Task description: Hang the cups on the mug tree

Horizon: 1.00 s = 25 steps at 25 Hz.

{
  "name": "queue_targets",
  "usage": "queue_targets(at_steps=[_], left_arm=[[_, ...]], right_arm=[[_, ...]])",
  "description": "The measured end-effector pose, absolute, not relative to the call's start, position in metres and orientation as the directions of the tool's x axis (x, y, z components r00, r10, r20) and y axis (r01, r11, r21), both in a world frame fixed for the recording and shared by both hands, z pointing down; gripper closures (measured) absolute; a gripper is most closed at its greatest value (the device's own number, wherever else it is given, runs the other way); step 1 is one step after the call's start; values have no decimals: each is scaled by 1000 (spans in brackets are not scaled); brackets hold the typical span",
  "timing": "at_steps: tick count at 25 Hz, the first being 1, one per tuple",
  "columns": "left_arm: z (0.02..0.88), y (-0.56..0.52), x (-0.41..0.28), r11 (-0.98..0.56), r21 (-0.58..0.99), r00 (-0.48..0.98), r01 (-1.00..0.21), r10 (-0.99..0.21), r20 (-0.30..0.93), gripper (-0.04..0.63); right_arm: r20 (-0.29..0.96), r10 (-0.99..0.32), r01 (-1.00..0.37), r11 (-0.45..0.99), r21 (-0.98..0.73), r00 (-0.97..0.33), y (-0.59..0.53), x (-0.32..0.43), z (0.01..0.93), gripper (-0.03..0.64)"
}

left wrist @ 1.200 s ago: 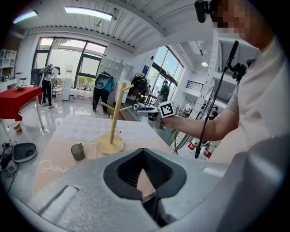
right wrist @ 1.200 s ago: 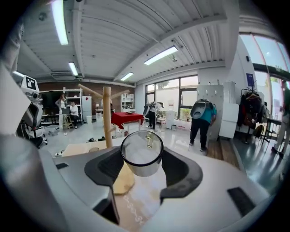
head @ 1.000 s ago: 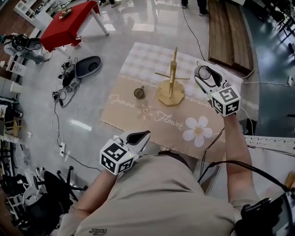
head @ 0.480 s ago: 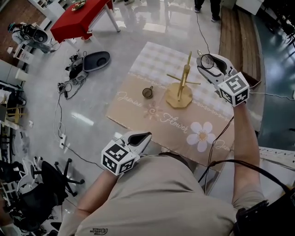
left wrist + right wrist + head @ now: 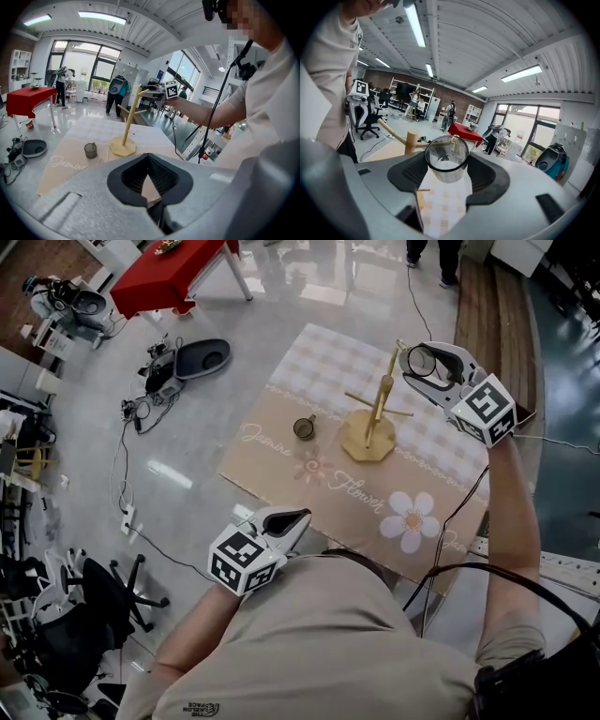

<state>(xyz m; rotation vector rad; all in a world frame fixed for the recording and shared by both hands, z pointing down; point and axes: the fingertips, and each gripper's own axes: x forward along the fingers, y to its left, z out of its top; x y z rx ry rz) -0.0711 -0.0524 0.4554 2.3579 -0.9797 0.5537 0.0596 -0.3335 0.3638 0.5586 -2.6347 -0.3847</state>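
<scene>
The right claw (image 5: 419, 367), closed on the glass cup (image 5: 423, 362), has travelled up and in toward the mug tree (image 5: 379, 401). A second ago it hung out to the tree's right, level with the side pegs and clear of them. Now the cup sits just beside the tree's top, its rim close to the uppermost peg. Whether they touch cannot be told. The person's right arm (image 5: 511, 512) has stretched farther toward the tree.

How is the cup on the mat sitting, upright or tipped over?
Upright: the cup stands on its base on the mat, mouth up, left of the mug tree.
</scene>
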Motion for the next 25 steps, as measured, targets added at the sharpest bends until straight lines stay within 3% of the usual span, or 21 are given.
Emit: queue_targets(at_steps=[10,25], left_arm=[[458,-58,-66,-601,307,653,-738,-520,551,588],[457,-58,-63,-604,308,654,-735,-513,556,588]], right_arm=[[397,-357,-213,908,361,-845,-321,52,374,345],[410,-328,-176,913,367,-851,-299,48,396,344]])
